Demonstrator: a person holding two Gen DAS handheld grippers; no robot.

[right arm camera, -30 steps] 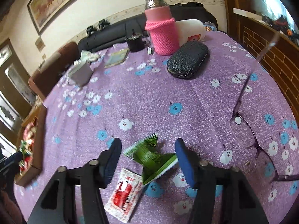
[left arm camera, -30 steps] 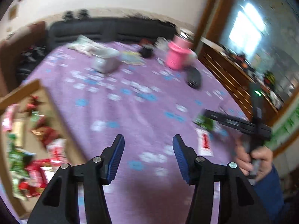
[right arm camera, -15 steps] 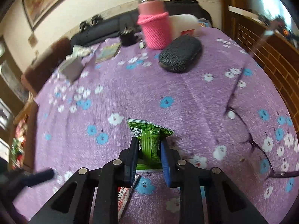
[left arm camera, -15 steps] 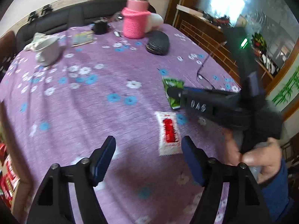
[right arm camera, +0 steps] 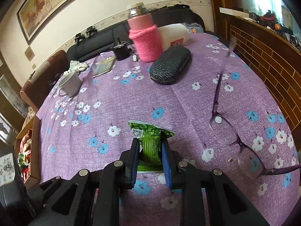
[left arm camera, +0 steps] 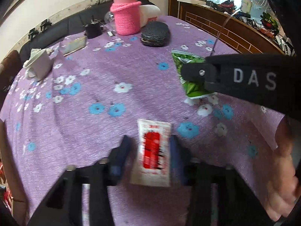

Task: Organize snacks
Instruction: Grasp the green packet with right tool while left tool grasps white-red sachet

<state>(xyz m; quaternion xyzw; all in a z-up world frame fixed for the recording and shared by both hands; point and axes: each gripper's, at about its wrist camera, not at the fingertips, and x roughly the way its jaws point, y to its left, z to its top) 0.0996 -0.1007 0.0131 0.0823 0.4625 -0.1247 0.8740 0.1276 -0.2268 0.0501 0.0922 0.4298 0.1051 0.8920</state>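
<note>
Purple flowered tablecloth (left arm camera: 116, 86) carries both snacks: the left gripper (left arm camera: 148, 150) has just been closing around the red-and-white sachet (left arm camera: 152, 152), while the right gripper (right arm camera: 150, 148) clamps the green packet (right arm camera: 150, 141). Both look ready for the tray.

Glossy snack packets (right arm camera: 150, 145) — matt cloth (right arm camera: 169, 101)

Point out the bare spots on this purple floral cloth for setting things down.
Bare cloth spreads between the white mug, the green snack packet and the black textured case. Crowded: the far edge by the pink knitted bottle, and the right side by the purple-framed glasses.
</note>
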